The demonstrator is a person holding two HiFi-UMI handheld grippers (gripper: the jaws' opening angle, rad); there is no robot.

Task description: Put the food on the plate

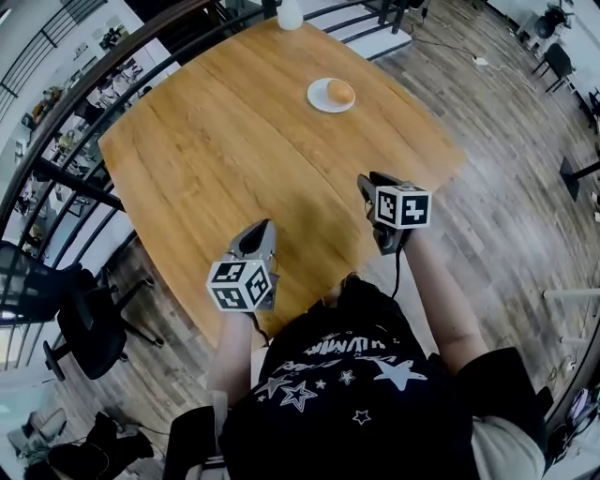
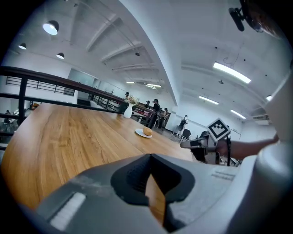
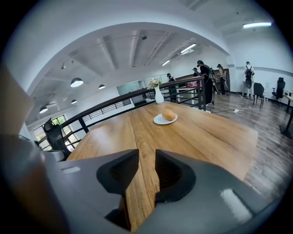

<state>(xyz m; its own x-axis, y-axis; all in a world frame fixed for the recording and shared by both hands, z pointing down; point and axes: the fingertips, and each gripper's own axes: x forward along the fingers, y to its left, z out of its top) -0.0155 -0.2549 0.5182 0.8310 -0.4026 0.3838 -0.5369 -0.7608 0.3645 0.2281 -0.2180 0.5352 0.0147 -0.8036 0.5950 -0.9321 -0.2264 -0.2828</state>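
Observation:
A golden bread roll (image 1: 339,92) lies on a small white plate (image 1: 317,95) at the far side of the wooden table (image 1: 216,159). Both grippers hover over the near edge, far from the plate. My left gripper (image 1: 262,230) has its jaw tips touching, with nothing held. My right gripper (image 1: 367,183) shows a narrow gap between its jaws, and only table shows through it. In the left gripper view the roll (image 2: 147,131) and plate (image 2: 140,133) sit ahead, beyond the left gripper (image 2: 150,157). In the right gripper view the roll (image 3: 168,114) rests on the plate (image 3: 159,121), past the right gripper (image 3: 146,160).
A white vase (image 1: 290,14) stands at the table's far edge. A dark railing (image 1: 56,112) runs along the left side, with an office chair (image 1: 80,323) on the floor below. Wooden floor lies to the right. People stand in the distance (image 3: 203,77).

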